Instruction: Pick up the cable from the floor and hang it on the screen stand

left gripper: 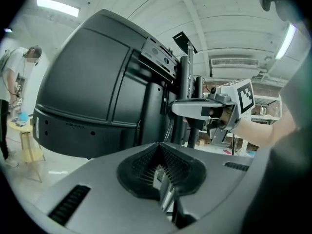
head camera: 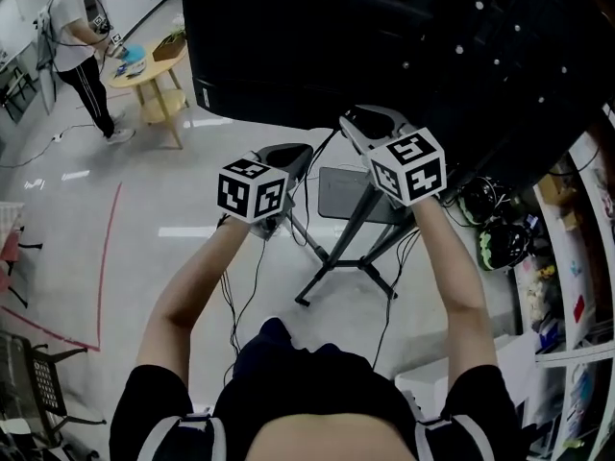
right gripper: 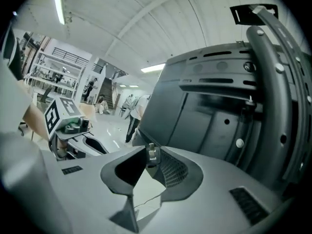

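Observation:
A thin black cable [head camera: 252, 296] hangs from my left gripper [head camera: 300, 152] down toward the floor. Seen in the left gripper view, the jaws [left gripper: 161, 177] are closed on a silvery part of the cable [left gripper: 159, 175]. My right gripper [head camera: 352, 119] is higher, close under the back of the big black screen [head camera: 384, 46]. Its jaws [right gripper: 152, 155] pinch a small metal cable end [right gripper: 152, 153]. The screen stand [head camera: 351, 238] spreads its legs below both grippers. Its post [left gripper: 184, 91] rises just beyond the left jaws, and its curved bracket [right gripper: 273, 82] is to the right of the right jaws.
A person [head camera: 72, 27] stands at a round wooden table [head camera: 144, 70] at the far left. Red tape [head camera: 106, 257] marks the floor. Shelves [head camera: 577, 257] and a black-green helmet [head camera: 500, 243] crowd the right. A black chair [head camera: 43, 382] sits at the lower left.

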Motion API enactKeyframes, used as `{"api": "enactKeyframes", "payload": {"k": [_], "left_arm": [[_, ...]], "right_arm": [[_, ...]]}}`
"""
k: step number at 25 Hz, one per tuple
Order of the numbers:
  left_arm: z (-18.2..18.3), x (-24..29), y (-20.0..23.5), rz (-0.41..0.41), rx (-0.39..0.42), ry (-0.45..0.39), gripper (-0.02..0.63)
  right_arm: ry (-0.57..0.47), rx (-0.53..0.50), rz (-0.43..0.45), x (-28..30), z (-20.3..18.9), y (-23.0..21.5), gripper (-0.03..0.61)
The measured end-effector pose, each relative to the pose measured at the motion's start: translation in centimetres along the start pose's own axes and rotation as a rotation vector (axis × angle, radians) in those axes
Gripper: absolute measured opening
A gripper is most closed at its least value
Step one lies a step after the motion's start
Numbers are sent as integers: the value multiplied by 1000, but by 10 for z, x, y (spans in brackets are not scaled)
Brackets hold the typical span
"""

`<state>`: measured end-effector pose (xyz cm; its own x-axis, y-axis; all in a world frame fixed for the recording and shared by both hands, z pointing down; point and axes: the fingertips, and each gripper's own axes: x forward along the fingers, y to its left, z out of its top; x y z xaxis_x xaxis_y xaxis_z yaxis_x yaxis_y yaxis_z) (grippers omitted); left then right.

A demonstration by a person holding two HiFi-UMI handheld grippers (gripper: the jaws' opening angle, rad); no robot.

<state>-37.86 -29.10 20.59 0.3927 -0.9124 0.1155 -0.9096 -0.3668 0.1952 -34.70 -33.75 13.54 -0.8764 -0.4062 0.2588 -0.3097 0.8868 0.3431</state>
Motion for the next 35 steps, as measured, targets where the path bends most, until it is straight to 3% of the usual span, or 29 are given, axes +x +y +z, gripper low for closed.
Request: {"api": "enactKeyframes", "payload": {"k": [9, 14, 22, 26, 35], "left_arm": [[53, -5, 43, -69, 71, -30, 6], [83, -7, 52, -97, 39, -61, 6], [143, -13, 77, -75, 68, -58, 6], [186, -14, 81, -100, 76, -102, 6], [280, -17, 104, -39, 183, -213, 6]], "right_arm": [[-19, -87, -75, 35, 77, -14, 104], [-19, -142, -110, 39, 109, -22, 104], [-41, -224, -173, 46, 177, -43, 104], [-52, -282, -209, 42, 220, -56, 104], [-35, -407, -282, 50, 299, -89, 104]]}}
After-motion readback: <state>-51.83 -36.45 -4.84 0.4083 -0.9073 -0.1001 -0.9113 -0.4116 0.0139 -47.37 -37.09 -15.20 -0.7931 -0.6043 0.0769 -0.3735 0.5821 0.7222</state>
